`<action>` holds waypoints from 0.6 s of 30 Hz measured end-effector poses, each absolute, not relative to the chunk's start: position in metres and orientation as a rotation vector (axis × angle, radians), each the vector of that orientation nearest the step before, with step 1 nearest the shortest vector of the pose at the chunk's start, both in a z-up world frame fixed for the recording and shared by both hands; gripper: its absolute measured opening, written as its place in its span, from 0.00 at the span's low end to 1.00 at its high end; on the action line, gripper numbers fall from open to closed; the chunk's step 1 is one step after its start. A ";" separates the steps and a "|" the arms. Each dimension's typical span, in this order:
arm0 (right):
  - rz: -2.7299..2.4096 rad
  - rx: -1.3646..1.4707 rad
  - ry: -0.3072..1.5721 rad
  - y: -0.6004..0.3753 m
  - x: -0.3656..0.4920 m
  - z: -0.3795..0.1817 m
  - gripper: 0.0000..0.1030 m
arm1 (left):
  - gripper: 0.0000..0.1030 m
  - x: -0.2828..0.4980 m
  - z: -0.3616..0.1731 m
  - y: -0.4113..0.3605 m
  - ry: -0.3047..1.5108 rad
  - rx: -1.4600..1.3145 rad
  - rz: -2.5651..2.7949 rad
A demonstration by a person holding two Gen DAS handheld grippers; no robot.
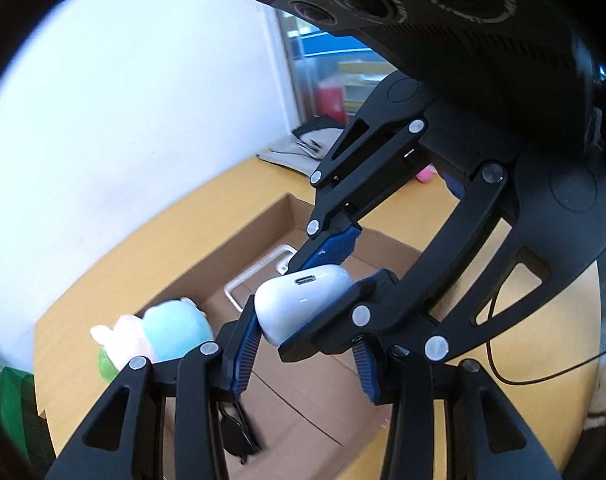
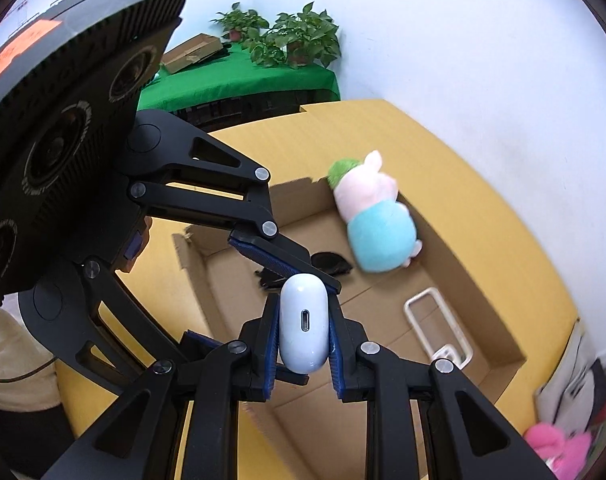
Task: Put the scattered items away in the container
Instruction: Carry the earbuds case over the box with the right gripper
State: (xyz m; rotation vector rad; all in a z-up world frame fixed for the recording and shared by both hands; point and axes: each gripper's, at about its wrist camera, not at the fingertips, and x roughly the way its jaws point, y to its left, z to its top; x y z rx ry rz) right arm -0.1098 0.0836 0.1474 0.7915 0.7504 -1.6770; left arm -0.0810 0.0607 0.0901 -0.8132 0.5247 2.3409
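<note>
White and glossy, the oval earbud case (image 2: 303,323) sits clamped in the right hand-held gripper (image 2: 303,344) at lower centre, above the brown cardboard box (image 2: 483,264), the left hand-held gripper (image 1: 303,364) spread apart.

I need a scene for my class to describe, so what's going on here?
A person holding two grippers is tidying items into a cardboard box. The right gripper is shut on a white earbud case above the box. The left gripper is open, with one finger at the case. In the box lie a plush toy, a clear phone case and dark sunglasses.
</note>
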 end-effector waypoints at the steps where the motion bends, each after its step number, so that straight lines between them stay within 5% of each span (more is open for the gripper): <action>1: -1.666 0.797 0.757 0.081 -0.117 0.148 0.21 | 0.40 -0.089 0.091 0.059 0.513 -0.819 2.346; 18: -1.484 0.951 0.755 0.047 -0.214 0.046 0.21 | 0.40 -0.177 0.000 0.046 0.330 -1.063 2.318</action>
